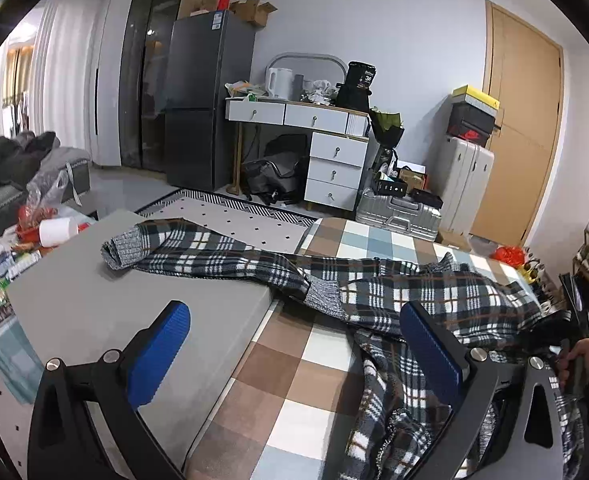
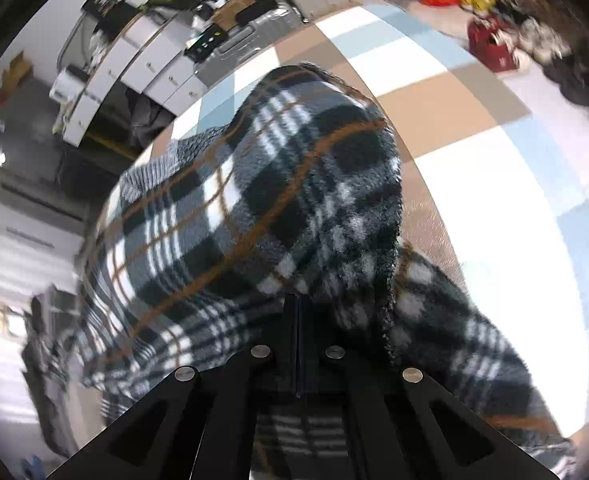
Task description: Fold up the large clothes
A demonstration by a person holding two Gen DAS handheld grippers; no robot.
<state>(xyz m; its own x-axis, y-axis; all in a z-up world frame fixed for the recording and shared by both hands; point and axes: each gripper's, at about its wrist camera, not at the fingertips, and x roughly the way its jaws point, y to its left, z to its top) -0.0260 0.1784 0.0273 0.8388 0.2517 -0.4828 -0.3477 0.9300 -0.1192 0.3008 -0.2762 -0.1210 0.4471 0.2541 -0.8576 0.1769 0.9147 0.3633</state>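
We see a plaid fleece garment sprawled across a bed with a checkered cover, one sleeve with a grey knit cuff reaching onto a grey board beside it. Our left gripper hovers over the bed, jaws released and holding nothing. Our right gripper has its jaws clenched on a bunched fold of the garment, which drapes over the fingers.

A dark plaid fleece garment with white and orange lines and grey ribbed cuffs is lying crumpled across the checked bed cover, one sleeve stretching past its left edge onto the adjoining grey surface.
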